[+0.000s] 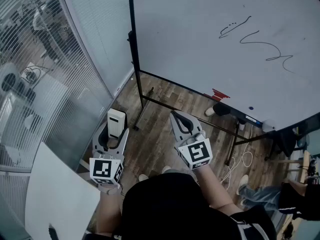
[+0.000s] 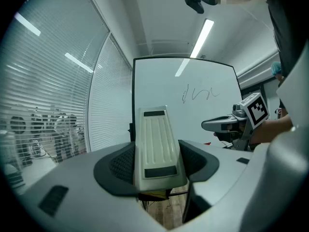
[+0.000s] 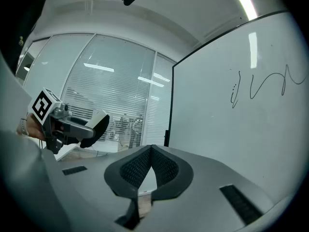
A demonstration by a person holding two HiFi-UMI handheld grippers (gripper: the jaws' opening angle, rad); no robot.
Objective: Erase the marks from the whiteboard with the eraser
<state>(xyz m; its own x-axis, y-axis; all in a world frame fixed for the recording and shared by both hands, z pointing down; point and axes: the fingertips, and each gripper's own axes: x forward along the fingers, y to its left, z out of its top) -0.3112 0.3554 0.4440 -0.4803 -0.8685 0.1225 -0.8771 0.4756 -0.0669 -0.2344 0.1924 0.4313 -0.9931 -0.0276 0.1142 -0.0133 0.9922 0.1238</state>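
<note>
The whiteboard (image 1: 200, 39) stands ahead on a black frame, with black scribbled marks (image 1: 260, 43) near its upper right. My left gripper (image 1: 116, 130) is low at the left, away from the board, shut on a white eraser (image 1: 116, 120). In the left gripper view the ribbed eraser (image 2: 154, 129) stands clamped between the pads of the left gripper (image 2: 158, 153), with the marks (image 2: 198, 94) far ahead. My right gripper (image 1: 179, 118) hangs in the middle, below the board, shut and empty. The right gripper view shows the right gripper (image 3: 151, 151) with its pads pressed together and the marks (image 3: 260, 86) up to the right.
A glass wall with blinds (image 1: 45, 74) runs along the left. The board's tray holds a red item (image 1: 218, 94) and a marker (image 1: 252, 119). White cables (image 1: 240, 161) lie on the wooden floor. Another person's legs (image 1: 260, 194) are at the lower right. A white panel (image 1: 55, 194) lies lower left.
</note>
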